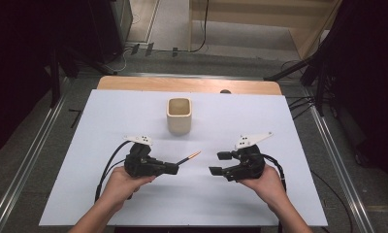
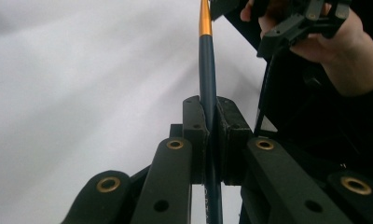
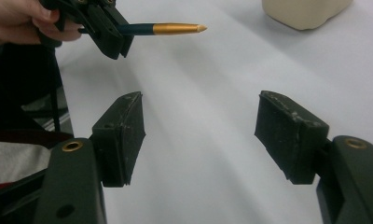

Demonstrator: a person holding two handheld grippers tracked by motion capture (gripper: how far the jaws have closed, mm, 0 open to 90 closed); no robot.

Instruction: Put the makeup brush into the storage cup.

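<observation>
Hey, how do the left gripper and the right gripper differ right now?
The left gripper is shut on a dark pen with a gold tip; the right gripper is open and holds nothing. The left gripper points right, toward the other; the right gripper points left. Both are black, hand-held, and sit nearer the person than the cream cup.

left gripper [image 1: 175, 168]: black body, a white three-cornered plate with dark dots on top, a black cable looping from its rear
right gripper [image 1: 220, 163]: black, same white plate, black cable trailing behind
fingers [image 3: 121, 137]: flat black pads, scuffed at the edges
arms of the fingers: dark bars with brass-ringed holes
forearms: bare, no sleeves
</observation>
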